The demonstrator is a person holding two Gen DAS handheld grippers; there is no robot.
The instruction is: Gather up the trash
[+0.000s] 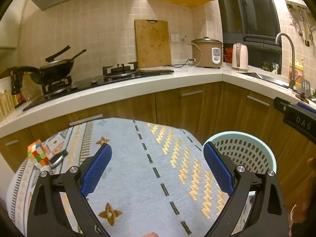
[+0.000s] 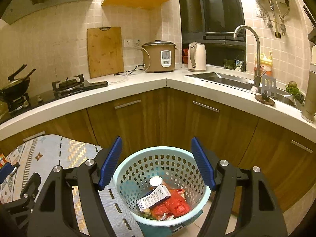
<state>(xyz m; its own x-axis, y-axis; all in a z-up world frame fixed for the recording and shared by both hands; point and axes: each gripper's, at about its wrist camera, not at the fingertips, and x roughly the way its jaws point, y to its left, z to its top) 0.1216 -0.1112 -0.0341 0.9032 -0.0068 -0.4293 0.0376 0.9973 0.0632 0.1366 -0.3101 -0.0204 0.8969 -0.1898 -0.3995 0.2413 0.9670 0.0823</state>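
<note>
Both the left gripper [image 1: 157, 155] and the right gripper [image 2: 156, 154] are held spread, with nothing between the fingers. The trash [image 2: 158, 199] is seen lying inside the basket [image 2: 197, 199], at six o'clock below the right gripper. The cube [image 1: 37, 153] and the dark key-like object [image 1: 58, 159] at nine o'clock could be mistaken for trash. They are shown clearly only by the left view; the basket's contents are shown only by the right.

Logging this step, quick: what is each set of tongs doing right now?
Left tongs: open, holding nothing, above the patterned tablecloth.
Right tongs: open, holding nothing, above the pale-blue perforated plastic basket.
</note>
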